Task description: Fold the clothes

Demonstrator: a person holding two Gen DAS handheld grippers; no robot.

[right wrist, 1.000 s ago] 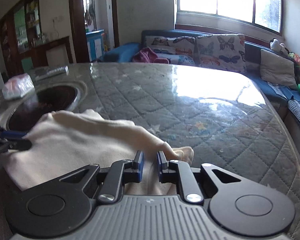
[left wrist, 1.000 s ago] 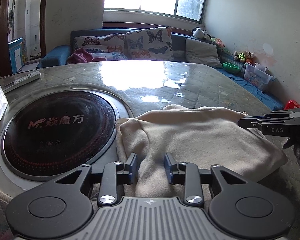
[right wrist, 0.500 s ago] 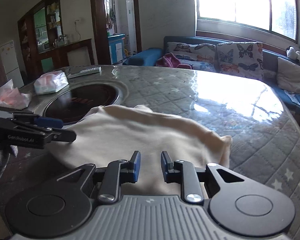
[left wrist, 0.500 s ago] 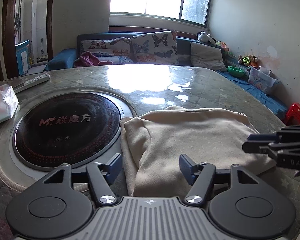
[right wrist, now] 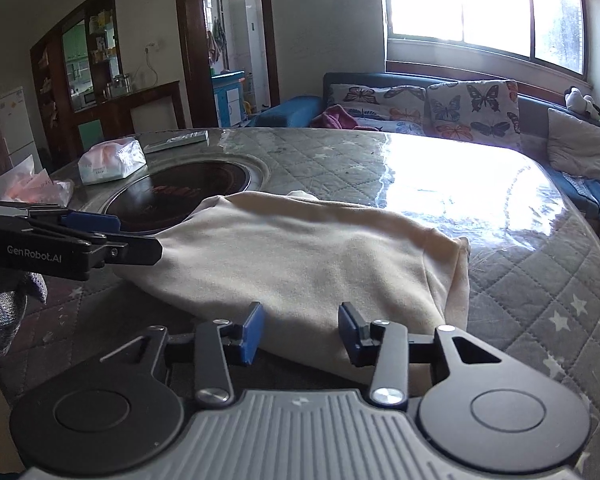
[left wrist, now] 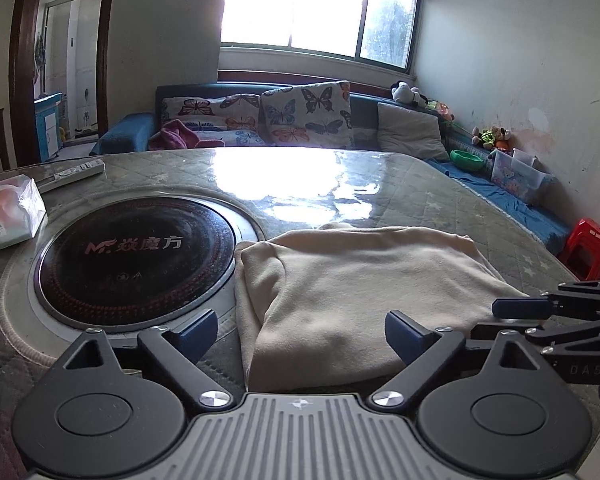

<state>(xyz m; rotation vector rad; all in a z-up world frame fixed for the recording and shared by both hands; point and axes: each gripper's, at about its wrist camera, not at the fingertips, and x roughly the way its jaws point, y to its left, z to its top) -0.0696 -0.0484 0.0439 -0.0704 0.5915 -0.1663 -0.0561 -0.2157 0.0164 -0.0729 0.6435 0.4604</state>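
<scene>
A cream garment (left wrist: 364, 276) lies folded in a flat rectangle on the quilted table; it also shows in the right wrist view (right wrist: 300, 256). My left gripper (left wrist: 300, 330) is open wide and empty, just short of the garment's near edge. My right gripper (right wrist: 300, 332) is open and empty, at the garment's near edge on its own side. Each gripper shows in the other's view: the right one (left wrist: 540, 312) at the garment's right side, the left one (right wrist: 112, 236) at its left side.
A round black cooktop (left wrist: 136, 256) is set into the table (left wrist: 440, 196) left of the garment. A tissue pack (left wrist: 8, 212) and a remote (left wrist: 72, 172) lie at the far left. A sofa (left wrist: 300, 120) with butterfly cushions stands behind; a red stool (left wrist: 588, 244) stands right.
Both grippers let go of the garment, opened and drew back. The garment now lies flat and folded on the table.
</scene>
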